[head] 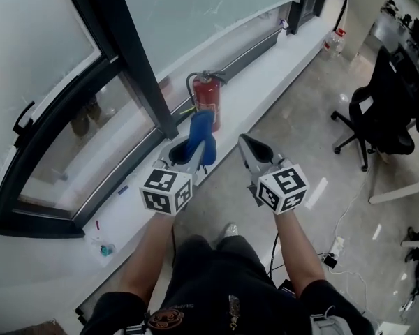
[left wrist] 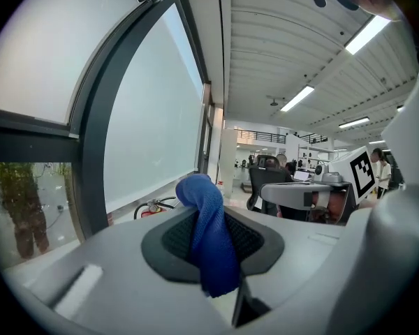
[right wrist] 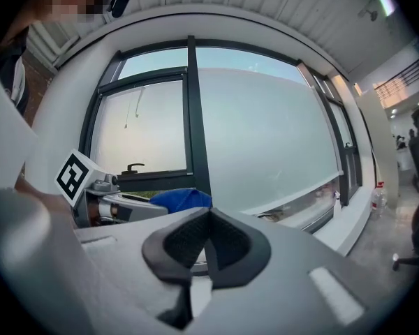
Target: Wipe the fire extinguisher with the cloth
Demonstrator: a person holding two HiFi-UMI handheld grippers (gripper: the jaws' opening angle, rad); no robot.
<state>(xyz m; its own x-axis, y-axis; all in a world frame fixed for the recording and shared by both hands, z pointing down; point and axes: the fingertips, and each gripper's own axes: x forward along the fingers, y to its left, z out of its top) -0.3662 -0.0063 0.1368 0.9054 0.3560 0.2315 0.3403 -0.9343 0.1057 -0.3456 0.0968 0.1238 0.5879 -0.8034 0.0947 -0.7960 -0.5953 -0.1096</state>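
Observation:
A red fire extinguisher (head: 207,100) stands upright on the white window ledge (head: 265,68), next to a dark window post. My left gripper (head: 195,153) is shut on a blue cloth (head: 202,137), which sticks up out of the jaws just in front of the extinguisher without touching it. In the left gripper view the cloth (left wrist: 211,236) hangs over the pads, and the extinguisher (left wrist: 151,208) shows small, low and to the left. My right gripper (head: 246,144) is level beside the left one, its pads (right wrist: 227,246) together with nothing held.
A dark window post (head: 136,61) runs down to the ledge left of the extinguisher. A black office chair (head: 385,110) stands at the right. Cables and a power strip (head: 333,250) lie on the floor by my right side. A bottle (head: 333,42) stands far along the ledge.

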